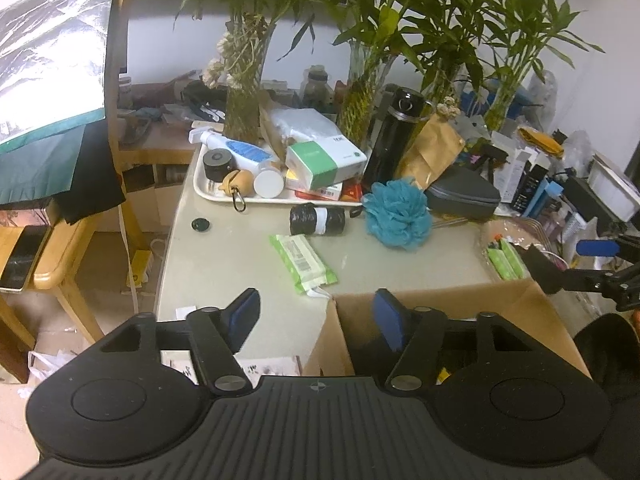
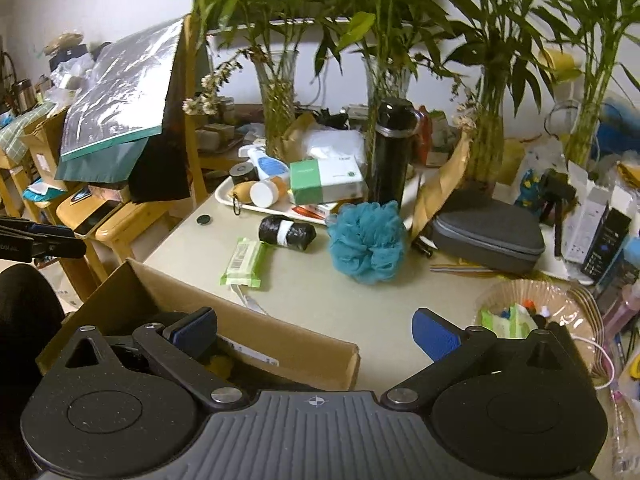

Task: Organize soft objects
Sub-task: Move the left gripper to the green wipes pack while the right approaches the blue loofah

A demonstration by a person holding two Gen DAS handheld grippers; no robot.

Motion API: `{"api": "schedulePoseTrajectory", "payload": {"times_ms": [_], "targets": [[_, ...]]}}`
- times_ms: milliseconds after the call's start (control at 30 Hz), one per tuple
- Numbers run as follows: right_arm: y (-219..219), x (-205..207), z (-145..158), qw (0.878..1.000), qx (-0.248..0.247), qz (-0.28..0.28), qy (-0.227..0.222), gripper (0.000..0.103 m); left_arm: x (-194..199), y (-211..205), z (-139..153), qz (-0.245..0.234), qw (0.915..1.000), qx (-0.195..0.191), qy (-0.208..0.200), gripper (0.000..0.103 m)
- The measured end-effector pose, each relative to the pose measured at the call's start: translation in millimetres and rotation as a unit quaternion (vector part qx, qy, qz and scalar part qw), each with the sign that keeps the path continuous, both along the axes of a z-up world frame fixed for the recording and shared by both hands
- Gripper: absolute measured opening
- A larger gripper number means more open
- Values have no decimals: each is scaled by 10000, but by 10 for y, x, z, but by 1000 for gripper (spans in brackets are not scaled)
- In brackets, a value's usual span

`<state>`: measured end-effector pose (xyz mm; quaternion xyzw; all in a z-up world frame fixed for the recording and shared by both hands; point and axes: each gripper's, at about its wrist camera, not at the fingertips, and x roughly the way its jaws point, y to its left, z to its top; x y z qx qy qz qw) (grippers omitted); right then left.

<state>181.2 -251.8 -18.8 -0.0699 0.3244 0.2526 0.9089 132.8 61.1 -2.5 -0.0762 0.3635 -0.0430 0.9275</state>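
Note:
A teal mesh bath pouf [image 1: 398,214] [image 2: 366,242] lies in the middle of the beige table [image 1: 248,260]. A green wet-wipes pack [image 1: 302,262] [image 2: 246,263] lies to its left. A black bag roll with a white band [image 1: 318,219] [image 2: 287,232] lies between them, farther back. An open cardboard box [image 1: 440,304] [image 2: 248,328] stands at the near edge. My left gripper [image 1: 316,316] is open and empty, above the box's left corner. My right gripper [image 2: 316,332] is open and empty, above the box's right end; it also shows in the left wrist view [image 1: 592,264].
A white tray [image 1: 202,190] [image 2: 222,196] holds a tissue box [image 1: 326,162] [image 2: 326,180] and bottles. A black flask [image 1: 392,138] [image 2: 392,152], glass vases with plants, and a grey case [image 1: 464,198] [image 2: 488,236] stand behind. A basket [image 2: 532,292] with wipes sits at right. Wooden chairs [image 1: 52,264] stand left.

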Motion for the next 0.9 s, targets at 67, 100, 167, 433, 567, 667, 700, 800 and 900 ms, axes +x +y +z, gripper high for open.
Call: {"api": "schedulePoseTrajectory", "payload": {"times_ms": [67,100,167,433,567,667,700,800,900], "targets": [[-10,50,-9,10000,52,-35,71,103,39,3,1,-12,10000,35,-65,66],[-16,78,-12,9999,83,-42,111,103,62,5,2,-20,10000,51,-80,66],[-26,125,-6,9998,111,-71,130,103,120,10,4,-34,9999,62,-78,66],[-76,273,79,9999,119,-119,-1,103,314,-30,92,-106,9997,128,-168,66],[-108,337,95,9996,170,-165,-127,103,374,-67,130,-162,9993,227,-234,67],[-122,380,80,9994,156,-164,-265,103,432,-72,121,-211,9992,251,-244,67],[-124,392,72,9993,141,-163,-304,103,452,-69,117,-224,9991,250,-248,67],[-144,438,36,9990,198,-143,-380,103,524,-56,89,-251,9990,257,-263,67],[-166,503,-8,9987,290,-121,-403,103,612,-40,51,-251,9989,307,-263,67]]}}
